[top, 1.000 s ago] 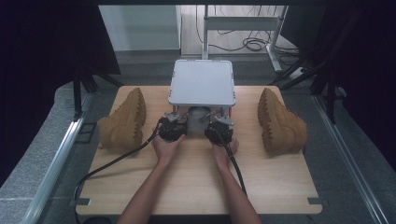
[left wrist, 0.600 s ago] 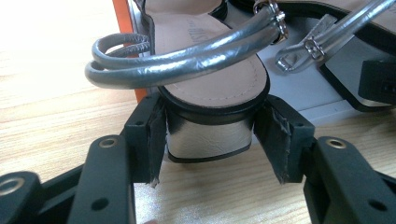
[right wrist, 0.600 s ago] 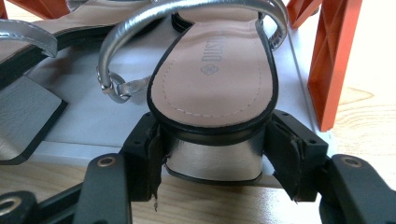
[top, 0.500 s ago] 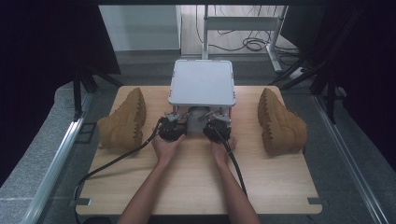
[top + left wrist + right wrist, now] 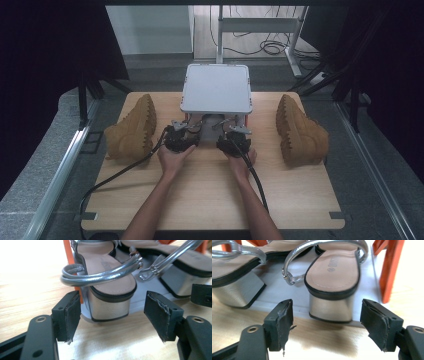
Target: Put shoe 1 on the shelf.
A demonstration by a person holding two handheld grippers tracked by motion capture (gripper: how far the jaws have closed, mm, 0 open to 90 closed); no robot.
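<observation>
Silver block-heeled sandals sit side by side on the lower shelf of a small grey rack with orange legs, at the middle of the wooden table. Left gripper and right gripper have just been opening; each heel stands between spread pads, untouched: left sandal, right sandal. Tan boots lie at either side.

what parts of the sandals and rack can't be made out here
- High view: the silver sandals sit under the white shelf top, which hides them.
- Left gripper view: the sandal has its front cut off by the top edge.
- Right gripper view: the other sandal has its toe end cut off at the top; its insole print is partly readable.
- Orange rack leg: its full height is cut off.
</observation>
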